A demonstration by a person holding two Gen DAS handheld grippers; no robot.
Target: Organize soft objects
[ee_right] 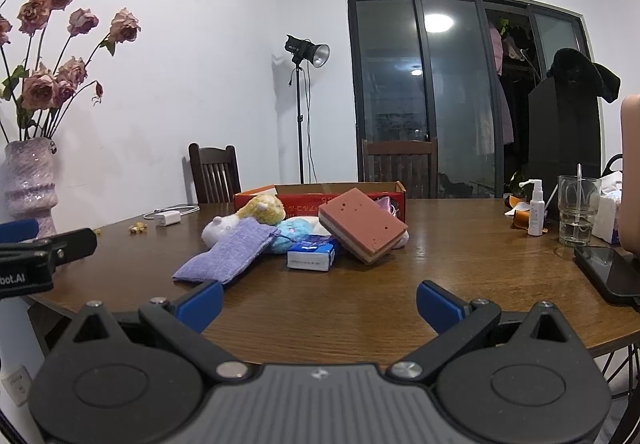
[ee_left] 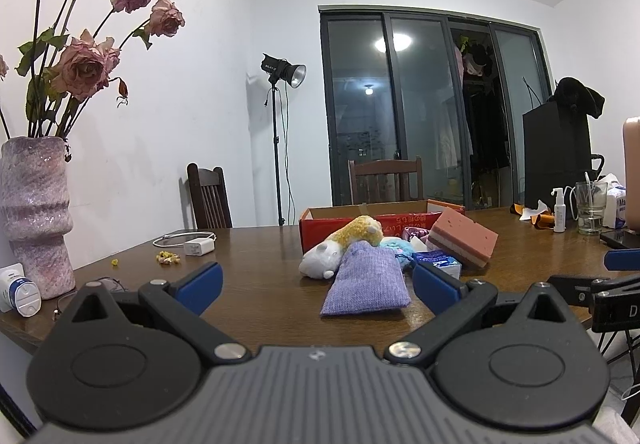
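White walls and dark sliding glass doors close off the room behind a round brown wooden table [ee_right: 460, 244], where the soft things lie heaped at centre frame. At far left stands a pink textured ceramic vase [ee_left: 34, 219] of dried roses; right of it lies a white charger with its cable [ee_left: 194, 246].

Both tools sit low in their own views, holding nothing: the left gripper [ee_left: 318, 286] has its blue pads spread wide, and the right gripper [ee_right: 319, 304] is equally agape.

Going left to right through the heap: a white plush toy [ee_right: 218, 230], a yellow fuzzy plush [ee_right: 266, 208] resting on it, a flat lavender woven pouch [ee_right: 228, 256] lying nearest the left gripper, a pale blue fluffy toy [ee_right: 294, 230], a small blue-and-white tissue packet [ee_right: 312, 254], and a pink two-layer sponge block [ee_right: 362, 230] tilted on the pile.

Behind them an open red cardboard box [ee_right: 304, 199] appears to hold only a bit of purple shiny fabric at its right end; its floor is otherwise hidden.

Sorting looks barely started, with nearly everything outside the box. The likely next move is closing on the lavender pouch, which should flatten and sag when pinched.

At far right stands a clear drinking glass [ee_right: 578, 209].
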